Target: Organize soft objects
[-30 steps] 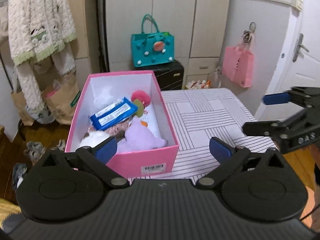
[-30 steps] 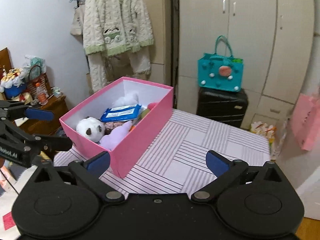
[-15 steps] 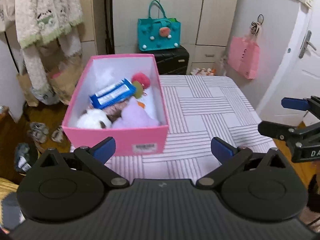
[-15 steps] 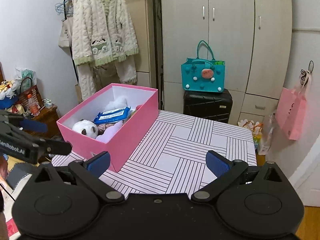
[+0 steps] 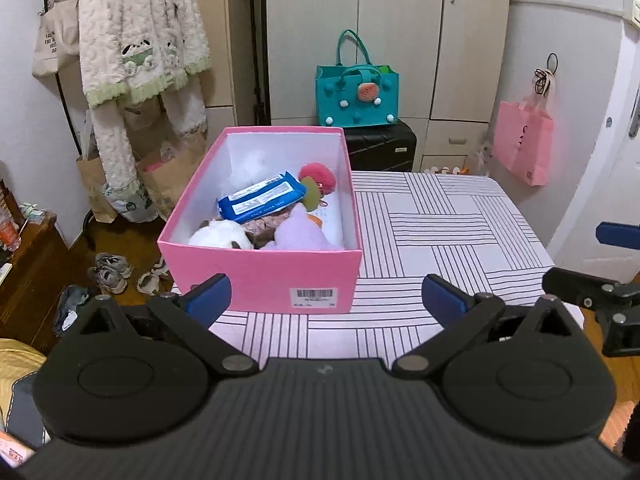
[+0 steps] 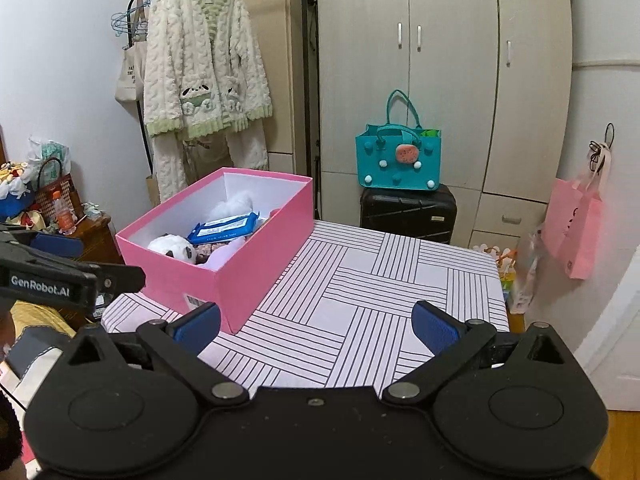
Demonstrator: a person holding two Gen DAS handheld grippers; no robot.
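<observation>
Left wrist view, left gripper (image 5: 325, 295) spread wide and empty, pink box (image 5: 262, 272) on striped table (image 5: 440, 240), red pompom (image 5: 318, 176) inside; right wrist view, right gripper (image 6: 316, 326) wide, empty, box side hiding pompom, panda (image 6: 173, 247) showing.

matt pink cardboard box (image 5: 280, 276); fluffy, seemingly plush toys (image 5: 298, 234) inside.
</observation>
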